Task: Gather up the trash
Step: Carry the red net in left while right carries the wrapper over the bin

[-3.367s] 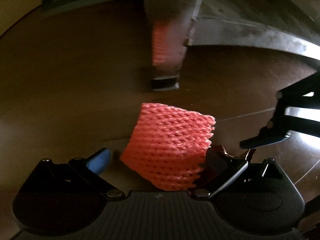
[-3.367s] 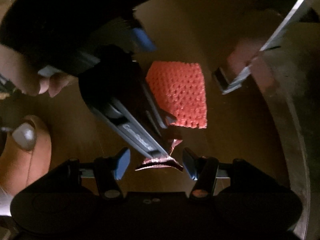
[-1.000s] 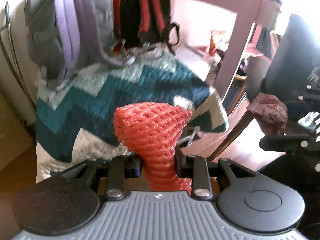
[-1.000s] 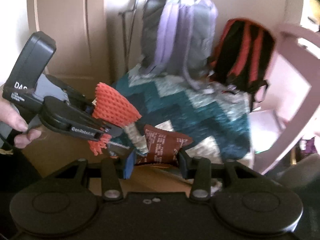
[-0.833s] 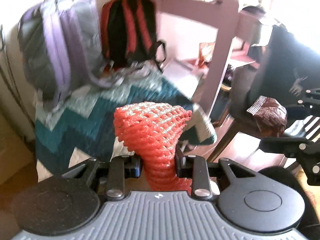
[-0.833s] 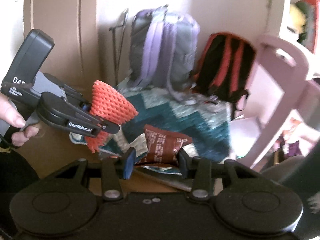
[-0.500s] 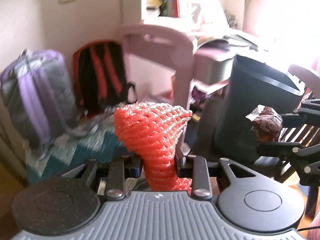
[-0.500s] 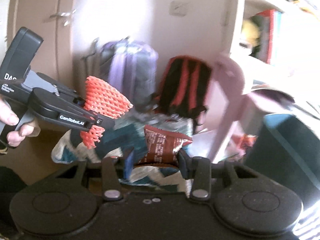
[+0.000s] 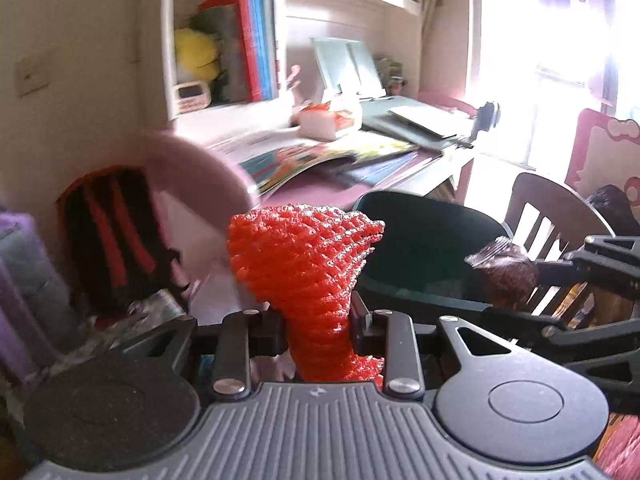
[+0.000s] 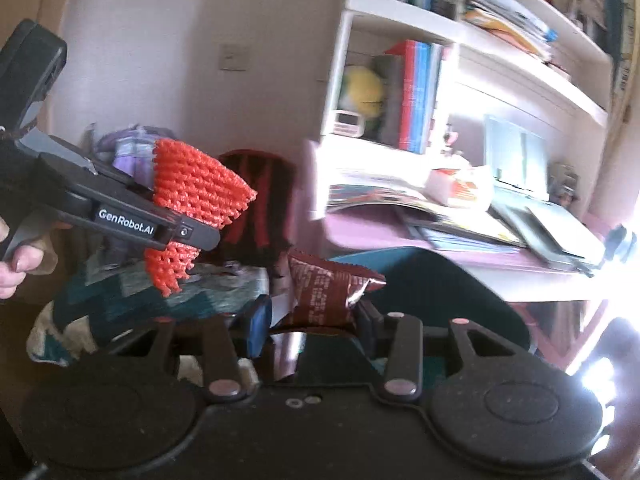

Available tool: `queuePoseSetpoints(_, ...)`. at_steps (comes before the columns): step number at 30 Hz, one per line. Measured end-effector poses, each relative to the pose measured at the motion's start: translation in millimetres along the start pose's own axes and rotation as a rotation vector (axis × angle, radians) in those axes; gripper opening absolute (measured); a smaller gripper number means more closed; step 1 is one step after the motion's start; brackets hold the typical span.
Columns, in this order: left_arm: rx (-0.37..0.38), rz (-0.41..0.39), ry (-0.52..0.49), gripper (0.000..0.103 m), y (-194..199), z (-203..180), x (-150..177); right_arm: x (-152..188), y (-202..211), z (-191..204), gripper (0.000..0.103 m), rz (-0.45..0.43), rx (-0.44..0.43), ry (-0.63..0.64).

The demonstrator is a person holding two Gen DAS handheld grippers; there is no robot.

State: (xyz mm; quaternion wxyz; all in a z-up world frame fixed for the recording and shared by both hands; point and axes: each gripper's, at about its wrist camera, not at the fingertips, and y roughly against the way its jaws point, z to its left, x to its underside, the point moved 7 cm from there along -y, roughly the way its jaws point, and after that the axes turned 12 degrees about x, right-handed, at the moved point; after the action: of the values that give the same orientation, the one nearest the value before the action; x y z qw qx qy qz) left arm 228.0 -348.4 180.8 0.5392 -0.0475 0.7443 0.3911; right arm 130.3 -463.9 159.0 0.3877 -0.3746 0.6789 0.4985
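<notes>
While the left gripper (image 9: 318, 328) pinches the lower neck of an orange foam fruit net (image 9: 304, 268), its jaws stand narrow, pads pressing the mesh from both sides, and the net flares out wide above them. The landmark here is the dark green bin (image 9: 424, 256), whose open mouth shows just behind and to the right of the net in the left wrist view.

Left of the bin, against the wall, a black and red backpack (image 9: 108, 236) stands beside a purple one (image 9: 16, 280), with the blurred pink back of a chair (image 9: 200, 184) in front of them. Behind the bin a pink desk (image 9: 360, 172) carries open picture books, and a white shelf unit (image 9: 224, 44) above it holds books, a yellow plush toy and a small clock.

Right of the bin's mouth, the right gripper (image 10: 310, 316) grips a dark red snack wrapper (image 10: 324, 288), jaws about half apart and closed on its crumpled sides. In the left wrist view that wrapper (image 9: 508, 272) hangs at the bin's right rim, before a brown slatted chair (image 9: 548, 216). From the right wrist view, the bin (image 10: 432, 284) lies directly beyond the wrapper, while the net (image 10: 192, 192) and the hand (image 10: 16, 264) holding the left tool are well to its left.
</notes>
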Motion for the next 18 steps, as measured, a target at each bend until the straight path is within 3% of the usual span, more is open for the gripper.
queuePoseSetpoints(9,0.043,0.015,-0.066,0.03,-71.6,-49.2,-48.3,15.5,-43.2,-55.7,0.043,0.1,0.075,-0.065)
queuePoseSetpoints(18,0.05,0.078,-0.094,0.03,-137.0,-74.4,-58.9,32.0,-77.6,-67.7,0.043,0.244,0.07,-0.053)
